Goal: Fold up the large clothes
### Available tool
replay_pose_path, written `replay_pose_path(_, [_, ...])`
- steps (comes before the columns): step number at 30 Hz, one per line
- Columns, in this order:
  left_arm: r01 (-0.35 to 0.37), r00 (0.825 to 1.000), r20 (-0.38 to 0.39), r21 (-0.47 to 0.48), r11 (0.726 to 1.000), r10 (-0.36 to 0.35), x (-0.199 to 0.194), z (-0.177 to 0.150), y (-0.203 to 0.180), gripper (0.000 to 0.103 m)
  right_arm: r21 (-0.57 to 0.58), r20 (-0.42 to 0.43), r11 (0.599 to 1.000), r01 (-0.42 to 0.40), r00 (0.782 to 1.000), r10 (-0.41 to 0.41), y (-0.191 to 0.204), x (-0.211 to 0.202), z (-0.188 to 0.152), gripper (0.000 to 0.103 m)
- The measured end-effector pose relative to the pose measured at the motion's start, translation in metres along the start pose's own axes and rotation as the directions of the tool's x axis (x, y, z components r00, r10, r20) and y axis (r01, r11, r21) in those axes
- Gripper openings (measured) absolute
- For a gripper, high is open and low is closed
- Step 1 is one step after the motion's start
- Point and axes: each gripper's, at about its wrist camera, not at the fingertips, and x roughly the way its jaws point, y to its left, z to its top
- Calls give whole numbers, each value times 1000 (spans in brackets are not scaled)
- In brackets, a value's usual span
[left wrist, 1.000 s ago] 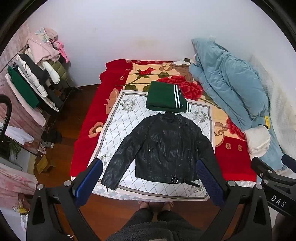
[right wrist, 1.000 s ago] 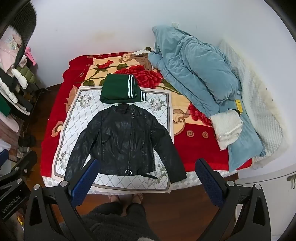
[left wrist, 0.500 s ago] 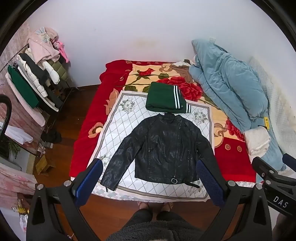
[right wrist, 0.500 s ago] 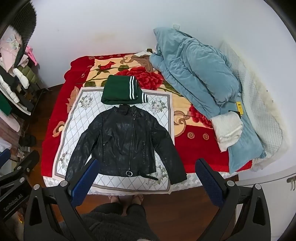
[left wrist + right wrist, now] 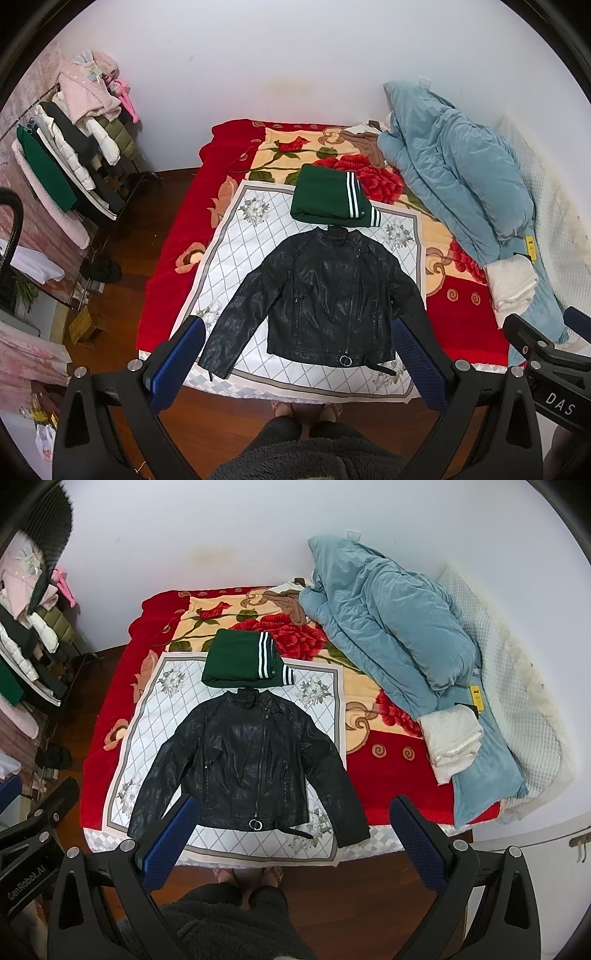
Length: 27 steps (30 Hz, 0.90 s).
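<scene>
A black leather jacket (image 5: 325,291) lies flat and face up on a white patterned cloth (image 5: 236,243) at the bed's near end, sleeves spread to both sides; it also shows in the right wrist view (image 5: 251,760). A folded green garment with white stripes (image 5: 328,195) lies just beyond its collar, also in the right wrist view (image 5: 240,659). My left gripper (image 5: 299,332) is open and empty, held high above the jacket's hem. My right gripper (image 5: 291,812) is open and empty, also well above the bed's near edge.
A blue quilt (image 5: 454,173) and a folded white towel (image 5: 513,280) lie on the right of the red floral blanket (image 5: 170,269). A clothes rack (image 5: 70,162) stands on the left. The person's feet (image 5: 303,408) stand on the wooden floor at the bed's foot.
Both views have shifted slightly; the bed and jacket sit a little lower in the frames than a second ago. The jacket has not moved and both grippers stay open.
</scene>
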Motion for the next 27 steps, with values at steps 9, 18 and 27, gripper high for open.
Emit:
replay_pose_path(9, [3,1000,1,-2,1000,-3,0,-7,11,103,-10,7,1000,-3,1000,3,-1,-8,-2,103])
replay_pose_path(18, [5,1000,2,0,1000,-5,-2,-2,11,103,-14,11,1000,-2,1000,2,2,-12,-1,103])
replay_pose_path(27, [5,1000,6,-4,1000,-5,-2,-5,15,103,-14,12,1000,-1,1000,1,5,-14,-1,103])
